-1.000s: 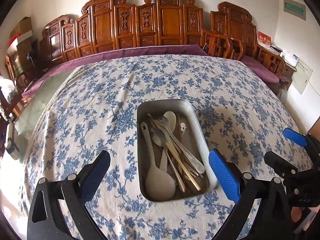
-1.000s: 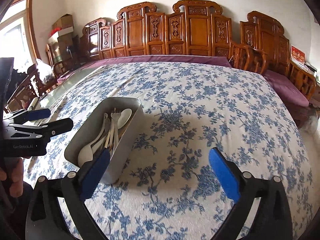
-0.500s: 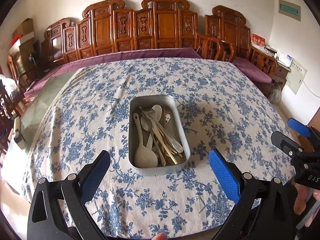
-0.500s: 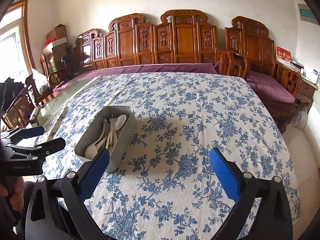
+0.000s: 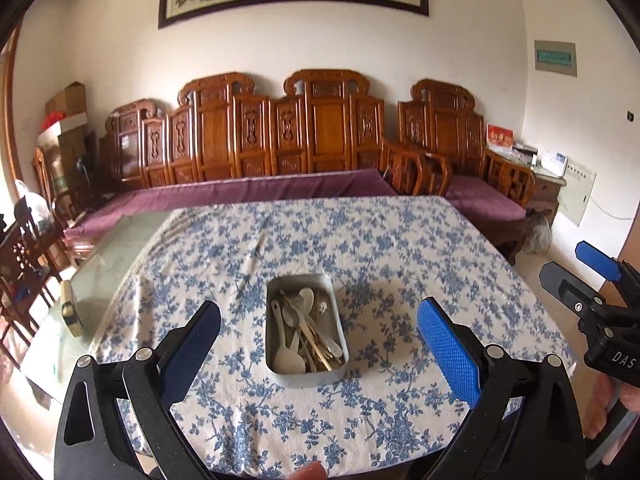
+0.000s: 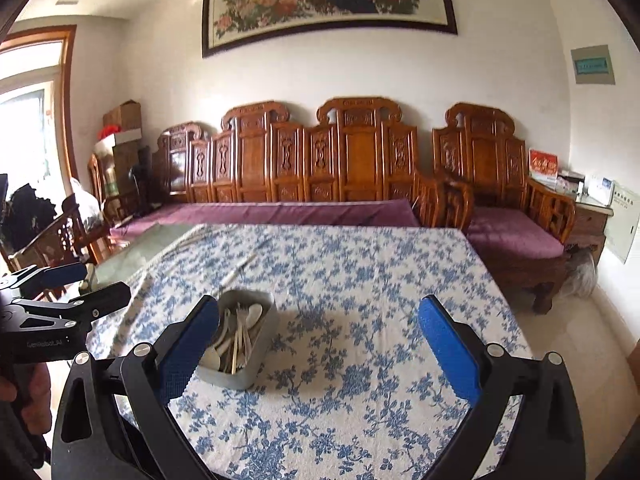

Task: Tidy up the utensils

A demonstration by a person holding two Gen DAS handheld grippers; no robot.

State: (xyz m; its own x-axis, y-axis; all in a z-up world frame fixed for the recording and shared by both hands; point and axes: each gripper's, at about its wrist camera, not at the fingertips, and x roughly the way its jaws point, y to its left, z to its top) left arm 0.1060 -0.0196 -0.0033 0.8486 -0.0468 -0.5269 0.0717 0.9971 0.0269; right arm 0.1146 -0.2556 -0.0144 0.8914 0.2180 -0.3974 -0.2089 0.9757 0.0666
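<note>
A grey metal tray (image 5: 276, 369) (image 6: 256, 368) sits near the front of a table with a blue-flowered cloth (image 5: 400, 280) (image 6: 360, 280). It holds several utensils (image 5: 306, 336) (image 6: 240, 336): pale spoons, a fork, chopsticks and a white rice paddle. My left gripper (image 5: 318, 344) hovers open well back from the tray, nothing between its fingers. My right gripper (image 6: 318, 344) is also open and empty, with the tray behind its left finger. Each gripper shows at the edge of the other's view: the right gripper (image 5: 576, 266) and the left gripper (image 6: 90, 284).
Carved wooden benches with purple cushions (image 5: 256, 192) (image 6: 512, 236) line the far wall behind the table. A bare glass part of the table (image 5: 116, 248) lies at the left, with a small dark block (image 5: 70, 308) on it. Wooden chairs (image 6: 60, 236) stand at the left.
Both grippers have pulled back and up from the table, so the tray looks smaller and farther and the wall painting has come into view. Both stay open and empty.
</note>
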